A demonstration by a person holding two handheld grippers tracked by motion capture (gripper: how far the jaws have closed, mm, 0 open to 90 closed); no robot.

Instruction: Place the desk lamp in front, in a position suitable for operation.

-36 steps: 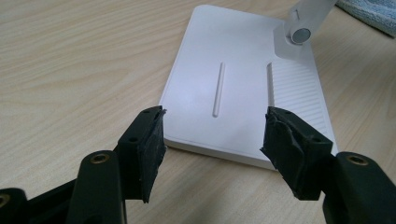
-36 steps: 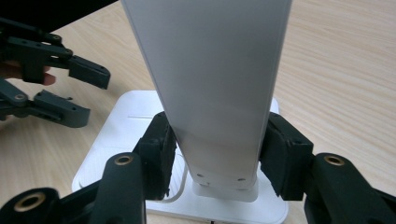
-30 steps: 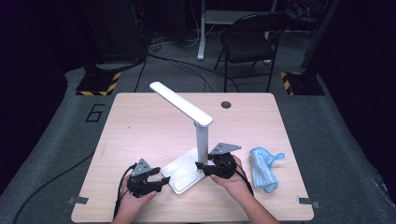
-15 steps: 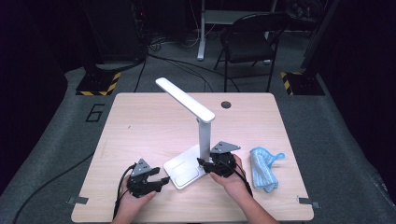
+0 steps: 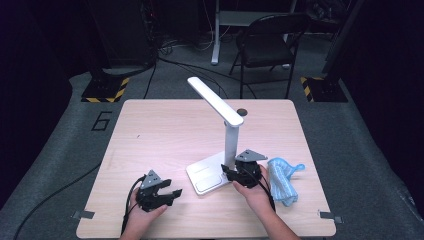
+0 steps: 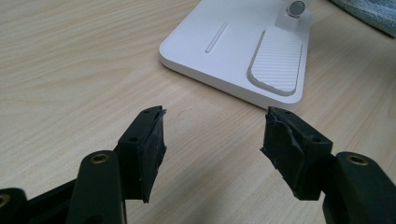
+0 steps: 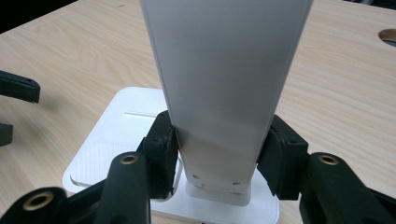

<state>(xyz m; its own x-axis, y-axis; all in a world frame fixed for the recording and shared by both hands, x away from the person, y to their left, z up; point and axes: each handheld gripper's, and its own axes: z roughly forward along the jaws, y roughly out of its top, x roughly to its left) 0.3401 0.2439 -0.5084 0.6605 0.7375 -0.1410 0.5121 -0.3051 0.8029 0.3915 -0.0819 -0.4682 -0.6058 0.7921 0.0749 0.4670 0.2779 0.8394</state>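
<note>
White lamp (image 7: 224, 93) stem clamped between right tongs (image 7: 219, 154); left tongs (image 6: 215, 140) wide, empty, short of base.

A white desk lamp (image 5: 223, 131) is seen, its base (image 6: 243, 56) marked by a ribbed, pale grey pad. The table (image 5: 160, 135) is finished in light wood grain. A light blue cloth (image 5: 282, 181) with a fine woven pattern is shown. Both grippers are coloured black, with brass-toned screws.
</note>
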